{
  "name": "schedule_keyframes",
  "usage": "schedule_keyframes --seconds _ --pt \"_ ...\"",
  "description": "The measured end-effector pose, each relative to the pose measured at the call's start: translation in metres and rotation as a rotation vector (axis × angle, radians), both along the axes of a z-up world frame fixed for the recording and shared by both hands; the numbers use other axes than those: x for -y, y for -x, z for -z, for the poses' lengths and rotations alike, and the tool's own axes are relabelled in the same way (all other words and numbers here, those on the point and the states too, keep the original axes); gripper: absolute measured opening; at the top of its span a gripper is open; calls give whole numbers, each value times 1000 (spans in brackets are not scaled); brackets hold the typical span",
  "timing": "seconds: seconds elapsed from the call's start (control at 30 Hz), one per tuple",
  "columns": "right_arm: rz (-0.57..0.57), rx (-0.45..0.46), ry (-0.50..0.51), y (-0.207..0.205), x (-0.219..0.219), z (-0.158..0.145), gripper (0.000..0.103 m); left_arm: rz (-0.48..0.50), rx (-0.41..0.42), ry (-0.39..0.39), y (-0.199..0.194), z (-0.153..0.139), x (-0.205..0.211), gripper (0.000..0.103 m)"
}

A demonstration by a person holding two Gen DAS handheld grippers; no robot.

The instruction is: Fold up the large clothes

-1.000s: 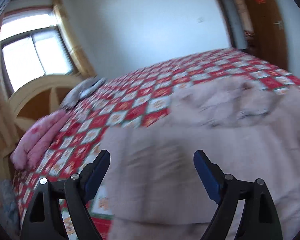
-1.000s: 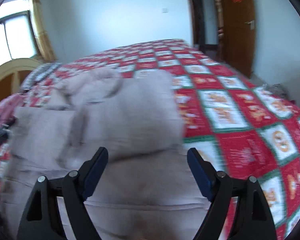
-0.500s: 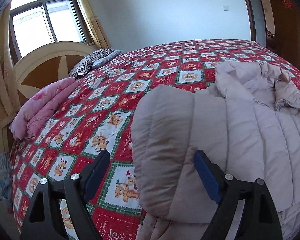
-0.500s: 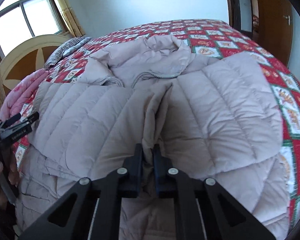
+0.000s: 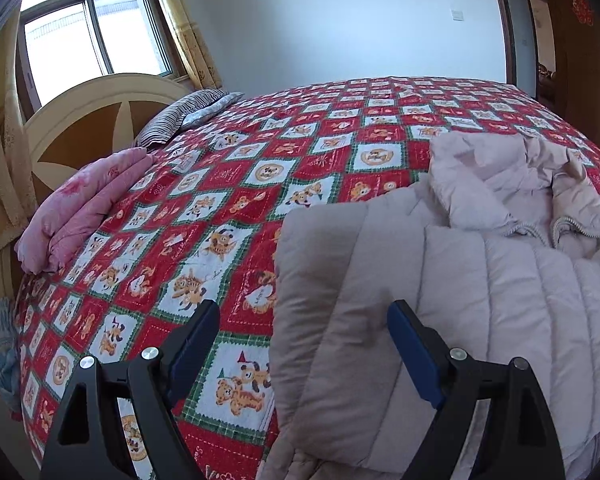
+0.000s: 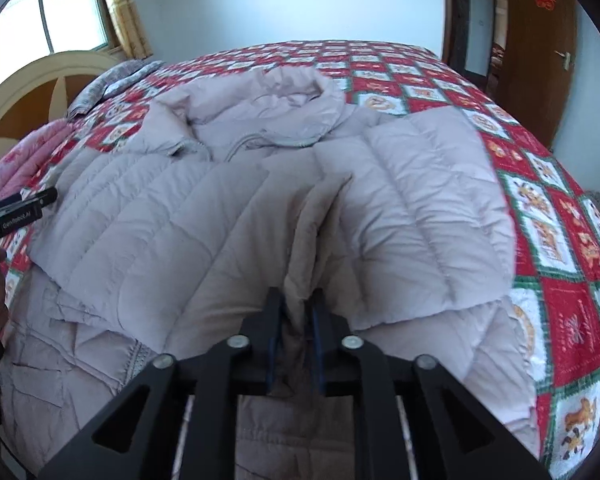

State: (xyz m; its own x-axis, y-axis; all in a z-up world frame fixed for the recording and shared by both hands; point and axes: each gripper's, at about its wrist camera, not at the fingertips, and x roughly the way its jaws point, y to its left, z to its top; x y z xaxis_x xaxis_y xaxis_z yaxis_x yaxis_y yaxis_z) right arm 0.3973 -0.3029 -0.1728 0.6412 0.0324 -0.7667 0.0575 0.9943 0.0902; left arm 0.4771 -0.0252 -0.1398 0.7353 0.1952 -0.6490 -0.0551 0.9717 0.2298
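Right gripper [image 6: 295,312] jaws, just reopening slightly, around puffer jacket [image 6: 228,216] fold.

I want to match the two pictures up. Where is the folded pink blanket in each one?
Left wrist view: the folded pink blanket lies at the left, by the cream wooden headboard.
Right wrist view: only a sliver of it shows at the far left edge.
Shared landmark: the striped grey pillow beside the headboard.
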Motion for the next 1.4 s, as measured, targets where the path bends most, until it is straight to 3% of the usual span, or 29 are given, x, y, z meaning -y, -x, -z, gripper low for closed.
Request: schedule_keyframes --seconds 0.1,0.3,0.6,0.93,1.4 --pt "81 90 61 14 4 -27 47 16 14 12 -1 -5 7 86" --pt "64 171 69 1 -23 -51 56 46 1 10 -10 7 26 86" --pt "3 65 25 -40 -48 0 56 48 -13 -64 -16 46 35 88" --pt "10 52 50 -36 -46 22 57 33 -26 -23 -20 56 29 95" --pt "28 26 195 -41 -63 34 58 18 -101 37 -34 67 22 102"
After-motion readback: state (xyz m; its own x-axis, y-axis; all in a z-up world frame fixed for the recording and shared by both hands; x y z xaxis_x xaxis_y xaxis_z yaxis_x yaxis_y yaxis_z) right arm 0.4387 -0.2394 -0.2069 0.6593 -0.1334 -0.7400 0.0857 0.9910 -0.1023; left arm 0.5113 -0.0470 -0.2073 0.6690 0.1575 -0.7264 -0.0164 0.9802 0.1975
